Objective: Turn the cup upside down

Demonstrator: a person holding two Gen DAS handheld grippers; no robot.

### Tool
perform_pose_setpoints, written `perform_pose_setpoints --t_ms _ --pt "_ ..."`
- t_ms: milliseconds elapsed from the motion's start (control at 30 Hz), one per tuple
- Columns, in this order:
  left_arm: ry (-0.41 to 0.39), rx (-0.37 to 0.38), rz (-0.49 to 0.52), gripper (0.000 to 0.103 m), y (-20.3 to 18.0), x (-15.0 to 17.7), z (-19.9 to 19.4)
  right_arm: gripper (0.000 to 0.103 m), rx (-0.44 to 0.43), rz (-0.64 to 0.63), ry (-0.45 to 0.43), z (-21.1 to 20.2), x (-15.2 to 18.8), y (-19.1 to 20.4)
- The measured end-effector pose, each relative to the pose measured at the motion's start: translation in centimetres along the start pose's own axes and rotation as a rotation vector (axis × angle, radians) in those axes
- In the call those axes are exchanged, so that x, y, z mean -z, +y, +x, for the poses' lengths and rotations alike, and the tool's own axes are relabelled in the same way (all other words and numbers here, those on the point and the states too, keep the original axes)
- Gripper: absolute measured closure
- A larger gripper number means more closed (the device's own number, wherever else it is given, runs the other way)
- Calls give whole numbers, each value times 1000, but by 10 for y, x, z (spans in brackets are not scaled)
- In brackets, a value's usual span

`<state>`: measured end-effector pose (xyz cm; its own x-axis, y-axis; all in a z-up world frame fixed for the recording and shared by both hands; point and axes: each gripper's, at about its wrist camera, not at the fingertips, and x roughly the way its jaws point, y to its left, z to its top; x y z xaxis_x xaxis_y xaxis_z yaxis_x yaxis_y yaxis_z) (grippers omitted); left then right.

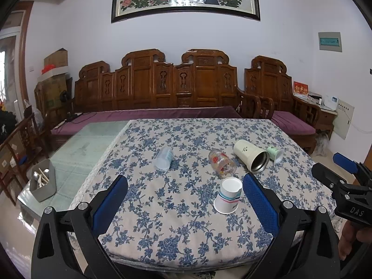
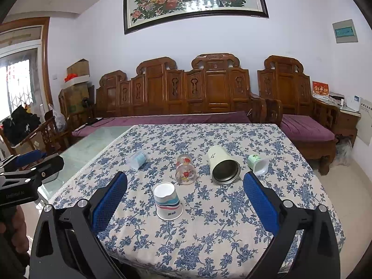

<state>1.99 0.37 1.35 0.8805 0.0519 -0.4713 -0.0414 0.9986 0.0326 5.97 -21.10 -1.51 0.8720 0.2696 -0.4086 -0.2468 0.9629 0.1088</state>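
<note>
The table [image 2: 302, 200] is covered by a blue floral cloth. Both tongs, the left gripper [image 1: 186, 200] and the right gripper [image 2: 186, 200], are held released above the near edge, nothing between the jaws. A cream tumbler [image 2: 220, 165] is laid on its side, far right. A printed glass [image 2: 184, 169] is laid left of it. The paper cup [image 2: 167, 201] is stood upside down, near centre.

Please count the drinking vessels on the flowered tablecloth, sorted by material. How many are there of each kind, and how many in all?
Paper cup, standing mouth down: 1
Clear plastic cup, lying on its side: 1
Glass with red flowers, lying: 1
Cream metal-lined tumbler, lying: 1
Small green cup, lying: 1
Total: 5
</note>
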Motion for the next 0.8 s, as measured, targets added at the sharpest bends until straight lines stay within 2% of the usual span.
perform_pose_setpoints --t_ms 800 --pt "-3 3 -5 8 1 1 -2 3 -3 0 3 2 1 3"
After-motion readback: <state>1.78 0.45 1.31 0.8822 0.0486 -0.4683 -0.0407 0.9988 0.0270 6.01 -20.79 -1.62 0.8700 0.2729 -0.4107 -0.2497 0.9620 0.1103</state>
